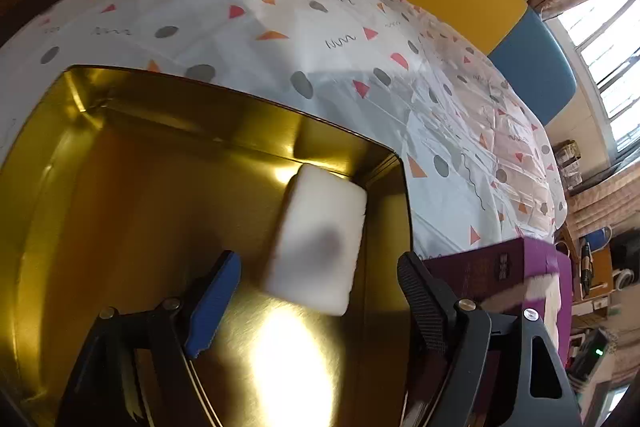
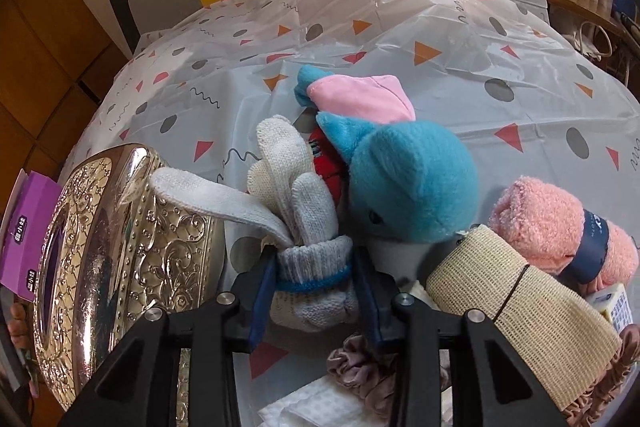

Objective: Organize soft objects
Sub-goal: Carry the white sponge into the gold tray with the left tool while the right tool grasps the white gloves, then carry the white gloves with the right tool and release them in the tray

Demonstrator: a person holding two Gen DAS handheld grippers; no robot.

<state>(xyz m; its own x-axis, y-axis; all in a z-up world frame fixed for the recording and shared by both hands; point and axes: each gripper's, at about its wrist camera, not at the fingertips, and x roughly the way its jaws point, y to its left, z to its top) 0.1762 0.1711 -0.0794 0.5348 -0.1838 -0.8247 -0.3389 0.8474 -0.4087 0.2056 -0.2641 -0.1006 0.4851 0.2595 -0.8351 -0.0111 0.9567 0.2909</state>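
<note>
Left gripper [image 1: 320, 291] spread wide over sponge [image 1: 316, 243] in gold tin [image 1: 120, 147].
Right gripper [image 2: 314, 287] angled down, pinching glove [image 2: 308, 267] cuff.

Left tongs spread wide, right tongs clamped

The left tongs [image 1: 320, 291] fill the bottom of the left wrist view, angled downward, blue-padded finger [image 1: 214, 307] at lower left and black ribbed finger at lower right standing far apart with nothing pressed between them. The right tongs [image 2: 314, 291] sit at bottom centre of the right wrist view, also tilted down, both fingers pinching the cuff of a knitted glove [image 2: 296, 227]
</note>
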